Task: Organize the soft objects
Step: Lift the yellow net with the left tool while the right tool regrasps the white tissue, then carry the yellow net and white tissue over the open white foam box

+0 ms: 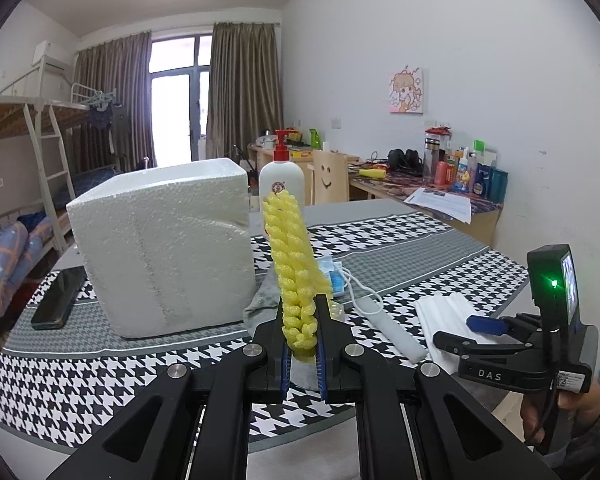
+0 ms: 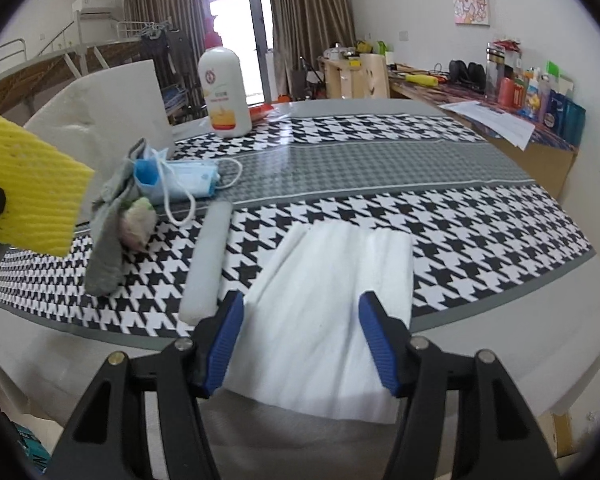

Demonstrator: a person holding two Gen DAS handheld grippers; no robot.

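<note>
My left hand-held gripper (image 1: 302, 332) is clamped on the yellow foam net (image 1: 292, 256), which stands up between the pads, its far end at twelve o'clock just right of the white foam box (image 1: 160, 248). It is featherlight and squashy; I judge the pinch at its lower end holds it, though the free end may flop.

The right hand-held gripper (image 2: 300, 340) hangs with jaws apart over the near end of the white foam sheet (image 2: 328, 308), pads either side of it and touching nothing that I can see. The sheet lies flat on the table (image 2: 380, 160) at my six o'clock, its near edge overhanging the table's rim. It looks thin, limp and light, so I'd take that overhanging edge rather than scrape at the middle; it should bend, not crack.

At ten o'clock from the sheet lies a white foam tube (image 2: 208, 264), just beside the left pad, which I could nudge. Beyond it are the grey cloth (image 2: 108, 240) and the blue face masks (image 2: 184, 180). From one to three o'clock the checked cloth is open, with the table's edge near.
</note>
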